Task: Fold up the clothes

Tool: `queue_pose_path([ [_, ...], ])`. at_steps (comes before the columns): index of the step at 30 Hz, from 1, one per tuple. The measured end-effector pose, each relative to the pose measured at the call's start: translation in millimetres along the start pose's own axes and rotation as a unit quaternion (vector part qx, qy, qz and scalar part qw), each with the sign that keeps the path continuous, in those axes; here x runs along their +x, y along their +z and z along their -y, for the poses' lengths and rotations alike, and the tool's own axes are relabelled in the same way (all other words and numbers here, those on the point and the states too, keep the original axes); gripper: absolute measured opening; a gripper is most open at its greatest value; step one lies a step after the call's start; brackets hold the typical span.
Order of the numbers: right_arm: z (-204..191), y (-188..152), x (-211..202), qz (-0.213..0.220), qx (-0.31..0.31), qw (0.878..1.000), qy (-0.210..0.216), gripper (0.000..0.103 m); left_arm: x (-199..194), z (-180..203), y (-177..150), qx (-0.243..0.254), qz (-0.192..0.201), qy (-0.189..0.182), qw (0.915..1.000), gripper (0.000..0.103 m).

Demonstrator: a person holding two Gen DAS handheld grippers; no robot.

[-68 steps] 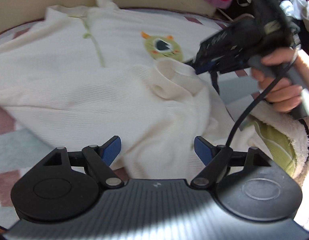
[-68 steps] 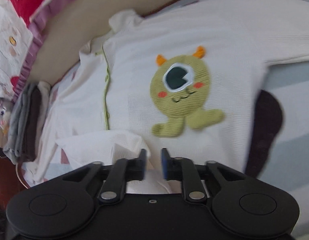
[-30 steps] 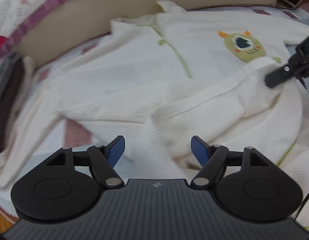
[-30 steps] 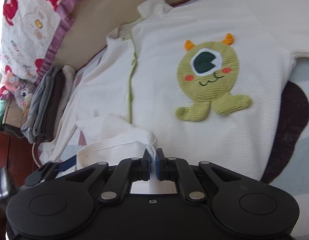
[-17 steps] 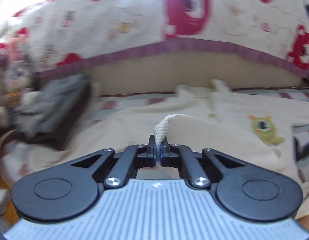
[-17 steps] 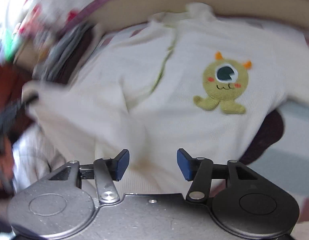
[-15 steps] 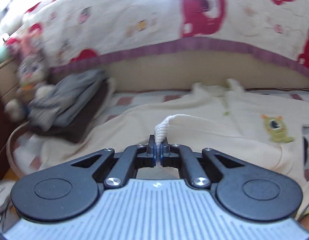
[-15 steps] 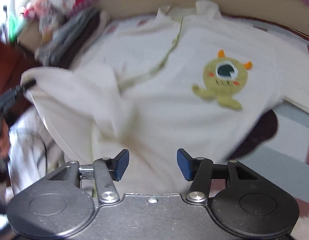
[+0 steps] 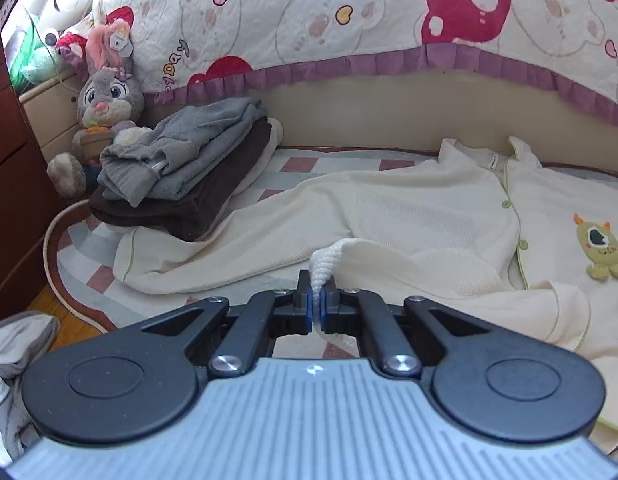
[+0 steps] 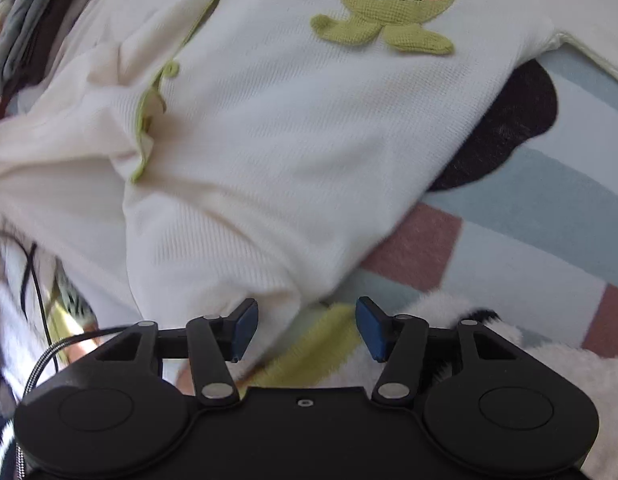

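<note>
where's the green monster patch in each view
Left wrist: the green monster patch sits at the far right edge, on the cream garment.
Right wrist: the patch is at top centre, partly cut off by the frame.
Shared landmark: the green-trimmed button placket beside it.

One cream garment [image 9: 429, 208], one folded clothes stack [image 9: 181, 172], one plush rabbit [image 9: 105, 96] — two tongs.

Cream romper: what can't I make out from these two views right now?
- Left wrist view: the cream romper runs off the right edge; the left claw, shut on its cuff, hides the cloth below.
- Right wrist view: its collar is cut off at the top; the left side is blurred; the open right claw hides the hem.
</note>
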State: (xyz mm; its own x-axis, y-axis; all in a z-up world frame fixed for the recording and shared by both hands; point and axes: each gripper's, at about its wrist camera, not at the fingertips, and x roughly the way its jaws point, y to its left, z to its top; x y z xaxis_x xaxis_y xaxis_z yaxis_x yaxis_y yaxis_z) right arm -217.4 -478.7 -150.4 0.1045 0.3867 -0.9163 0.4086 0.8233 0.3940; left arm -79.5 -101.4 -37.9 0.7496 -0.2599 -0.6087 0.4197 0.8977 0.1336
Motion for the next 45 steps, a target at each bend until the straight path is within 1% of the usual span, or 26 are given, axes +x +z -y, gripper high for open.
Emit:
queue_pose_path([
  [1,-0.9,0.8,2.5,0.008,-0.001,1.0,0.012,0.06,0.9,-0.5,-0.7,-0.003,-0.002,-0.003,1.0,0.004],
  [3,-3.6,0.9,9.9,0.017,-0.002,0.999,0.036,0.049,3.5,-0.9,-2.2,-0.006,-0.004,-0.007,0.9999,0.004],
  [4,-5.3,0.1,15.0,0.018,-0.004,0.999,0.048,0.022,5.7,-0.9,-2.6,-0.007,-0.003,-0.01,0.9999,0.004],
  [5,-9.6,-2.9,15.9,0.028,-0.013,0.999,0.042,0.007,7.4,-0.7,-2.5,-0.006,-0.004,-0.01,0.9999,0.004],
  [6,-14.0,-6.1,16.6,0.038,-0.023,0.998,0.035,0.007,8.5,-0.6,-1.8,-0.004,-0.003,-0.011,0.9999,0.004],
  [8,-29.5,-18.4,-4.2,0.089,-0.078,0.993,-0.011,0.005,7.2,-0.9,2.8,0.003,0.003,-0.016,0.9999,0.004],
  [10,-39.7,-36.4,-44.4,0.153,-0.111,0.981,-0.05,0.004,1.4,-6.2,11.7,0.005,0.011,-0.025,0.9996,0.004],
  [12,-44.6,-57.7,-96.5,0.221,-0.124,0.964,-0.081,0.004,-12.4,-27.0,23.4,-0.042,0.015,-0.047,0.9979,0.004],
  [14,-46.2,-92.0,-151.5,0.296,-0.113,0.942,-0.113,0.004,-30.2,-48.5,28.2,-0.09,0.018,-0.066,0.9935,0.004],
  [15,-46.9,-110.9,-175.2,0.33,-0.105,0.928,-0.136,0.004,-39.2,-56.6,27.4,-0.098,0.019,-0.066,0.9928,0.004],
  [17,-49.7,-145.2,-211.4,0.385,-0.087,0.9,-0.185,0.004,-53.6,-65.0,20.5,-0.086,0.016,-0.047,0.995,0.003],
  [20,-36.3,-177.4,-216.6,0.392,-0.041,0.895,-0.207,0.003,-61.0,-67.6,6.2,-0.064,-0.006,-0.036,0.9973,0.003],
  [21,-36.1,-181.8,-210.5,0.387,-0.041,0.895,-0.219,0.003,-62.0,-66.1,2.7,-0.052,-0.014,-0.033,0.998,0.003],
  [23,-36.1,-189.9,-197.2,0.375,-0.044,0.894,-0.241,0.003,-71.3,-61.2,-0.7,-0.015,-0.009,-0.015,0.9997,0.003],
  [25,-35.2,-190.6,-200.7,0.395,-0.021,0.903,-0.17,0.003,-81.7,-58.4,-0.5,0.012,0.0,-0.001,0.9999,0.003],
  [27,-26.5,-187.8,-200.2,0.41,0.003,0.908,-0.088,0.003,-83.4,-59.9,0.1,0.007,-0.006,-0.002,1.0,0.003],
  [28,-27.8,-182.3,-187.6,0.405,0.012,0.911,-0.075,0.003,-79.2,-60.2,-1.2,-0.001,-0.017,-0.004,0.9998,0.003],
  [31,-40.8,-162.7,-156.1,0.388,-0.012,0.913,-0.125,0.004,-58.6,-54.2,-12.6,0.0,-0.083,0.012,0.9965,0.003],
  [33,-44.7,-152.3,-149.5,0.382,-0.028,0.917,-0.111,0.004,-54.4,-44.7,-22.7,0.042,-0.113,0.016,0.9926,0.004],
  [35,-46.8,-144.5,-145.8,0.367,-0.046,0.926,-0.071,0.005,-59.9,-34.3,-25.7,0.09,-0.119,0.011,0.9887,0.012],
  [36,-49.5,-141.0,-142.6,0.358,-0.058,0.929,-0.066,0.005,-65.1,-29.0,-25.5,0.115,-0.117,0.005,0.9865,0.019],
  [38,-54.7,-134.4,-136.8,0.344,-0.08,0.934,-0.062,0.005,-77.4,-25.8,-19.6,0.132,-0.092,-0.03,0.9865,0.026],
  [40,-56.5,-123.6,-132.7,0.332,-0.081,0.939,-0.043,0.005,-87.7,-27.2,-7.5,0.126,-0.06,-0.077,0.9872,0.041],
  [42,-59.1,-112.4,-131.8,0.323,-0.076,0.943,-0.001,0.006,-92.0,-24.9,10.0,0.115,-0.031,-0.12,0.9855,0.048],
  [44,-65.6,-101.3,-131.5,0.318,-0.078,0.944,0.041,0.006,-89.1,-18.0,25.3,0.112,-0.011,-0.164,0.98,0.053],
  [45,-70.2,-94.1,-129.3,0.316,-0.082,0.943,0.062,0.006,-83.4,-11.8,31.1,0.112,-0.009,-0.183,0.9767,0.059],
])
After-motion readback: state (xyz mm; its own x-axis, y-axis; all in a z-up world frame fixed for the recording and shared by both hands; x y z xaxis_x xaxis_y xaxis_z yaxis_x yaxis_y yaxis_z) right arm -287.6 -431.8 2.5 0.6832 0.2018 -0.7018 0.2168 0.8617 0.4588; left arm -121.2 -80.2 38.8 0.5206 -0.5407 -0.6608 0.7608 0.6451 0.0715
